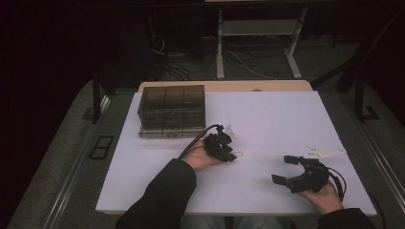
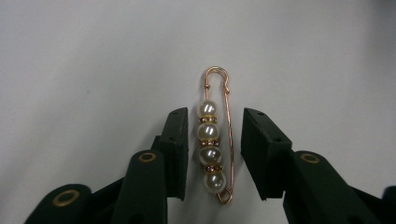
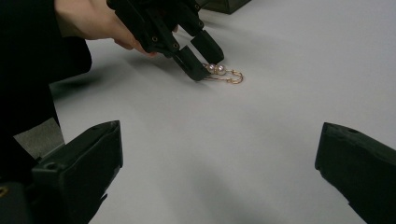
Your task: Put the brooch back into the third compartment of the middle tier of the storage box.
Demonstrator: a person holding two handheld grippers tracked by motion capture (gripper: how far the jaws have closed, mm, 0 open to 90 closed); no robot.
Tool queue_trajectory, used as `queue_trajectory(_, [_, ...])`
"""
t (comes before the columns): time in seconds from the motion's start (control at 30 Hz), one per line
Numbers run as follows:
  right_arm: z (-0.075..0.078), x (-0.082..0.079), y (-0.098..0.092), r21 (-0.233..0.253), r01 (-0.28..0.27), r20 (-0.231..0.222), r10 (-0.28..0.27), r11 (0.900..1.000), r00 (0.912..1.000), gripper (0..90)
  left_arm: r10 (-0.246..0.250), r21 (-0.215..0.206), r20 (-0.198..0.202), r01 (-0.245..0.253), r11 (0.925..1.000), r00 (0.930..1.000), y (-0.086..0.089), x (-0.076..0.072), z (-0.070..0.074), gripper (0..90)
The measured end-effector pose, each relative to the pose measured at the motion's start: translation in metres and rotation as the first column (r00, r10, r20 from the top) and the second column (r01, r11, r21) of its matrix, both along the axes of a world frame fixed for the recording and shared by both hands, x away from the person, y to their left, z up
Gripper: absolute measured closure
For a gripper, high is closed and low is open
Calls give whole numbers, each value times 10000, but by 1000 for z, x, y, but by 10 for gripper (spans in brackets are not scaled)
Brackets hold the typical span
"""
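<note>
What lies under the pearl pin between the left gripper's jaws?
The pin lies flat on the bare white table, with the open left gripper straddling it. The strip of table directly beneath the pearls is covered.

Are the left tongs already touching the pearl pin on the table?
Cannot tell. In the left gripper view the left tongs straddle the pearl pin: white table shows beside the wire, but the other jaw meets the pearls' edge.

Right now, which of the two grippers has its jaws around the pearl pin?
The left gripper. Its open jaws straddle the gold pearl pin lying flat on the white table, not yet clamped. The right gripper sits apart, jaws wide open over bare table.
</note>
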State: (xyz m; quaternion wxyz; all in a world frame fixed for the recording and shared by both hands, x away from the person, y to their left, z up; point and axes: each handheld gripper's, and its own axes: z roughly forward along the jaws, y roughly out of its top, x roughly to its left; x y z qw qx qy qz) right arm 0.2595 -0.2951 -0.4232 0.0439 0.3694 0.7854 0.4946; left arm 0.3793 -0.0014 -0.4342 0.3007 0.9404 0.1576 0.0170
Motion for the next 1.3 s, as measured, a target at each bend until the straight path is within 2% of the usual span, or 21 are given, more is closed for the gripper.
queue_trajectory(0.03, [0,0,0,0,0,5,0,10000,10000,4,162,-147,-37,-163,9998,9999,-1,-1,-1,626])
queue_trajectory(0.17, [0,0,0,11,26,6,-26,10000,10000,4,246,-98,-146,-247,9996,9996,0,1,-1,665])
queue_trajectory(0.27, [0,0,0,14,6,5,-6,10000,10000,4,271,-86,-28,-271,9996,9996,0,0,-1,708])
queue_trajectory(0.4, [0,0,0,33,48,-6,-48,10000,10000,4,25,254,297,-33,9997,9996,-1,-2,0,730])
queue_trajectory(0.43, [0,0,0,29,51,12,-51,10000,10000,4,308,-18,326,-307,9995,9990,-4,-4,-1,745])
queue_trajectory(0.47, [0,0,0,20,48,17,-48,10000,10000,4,41,310,413,-53,9995,9991,-3,-3,0,762])
queue_trajectory(0.6, [0,1,0,-7,38,17,-38,10000,10000,4,49,386,394,-65,9992,9992,-3,-3,1,784])
queue_trajectory(0.63, [0,1,0,9,49,10,-49,10000,10000,4,212,222,342,-219,9995,9992,-5,-4,0,787])
queue_trajectory(0.8, [0,1,0,-7,32,20,-32,10000,10000,4,121,308,274,-130,9994,9995,-5,-2,1,790])
queue_trajectory(0.83, [0,1,0,-24,22,19,-22,10000,10000,4,-81,511,268,67,9987,9996,-4,-1,3,791])
queue_trajectory(1.0, [0,1,0,-20,48,2,-48,10000,10000,4,44,304,79,-46,9995,10000,-5,0,4,791])
queue_trajectory(1.03, [0,1,0,-11,47,19,-47,10000,10000,4,-77,379,137,71,9993,9999,-4,1,6,791])
queue_trajectory(1.07, [0,1,-1,3,47,24,-47,10000,10000,4,64,258,76,-66,9996,10000,-4,0,7,791])
queue_trajectory(1.27, [0,1,-1,-4,83,22,-83,10000,10000,4,65,21,21,-65,10000,10000,0,1,15,791])
queue_trajectory(1.3, [0,0,-1,-1,91,9,-91,10000,10000,4,-21,99,9,21,9999,10000,2,1,16,791])
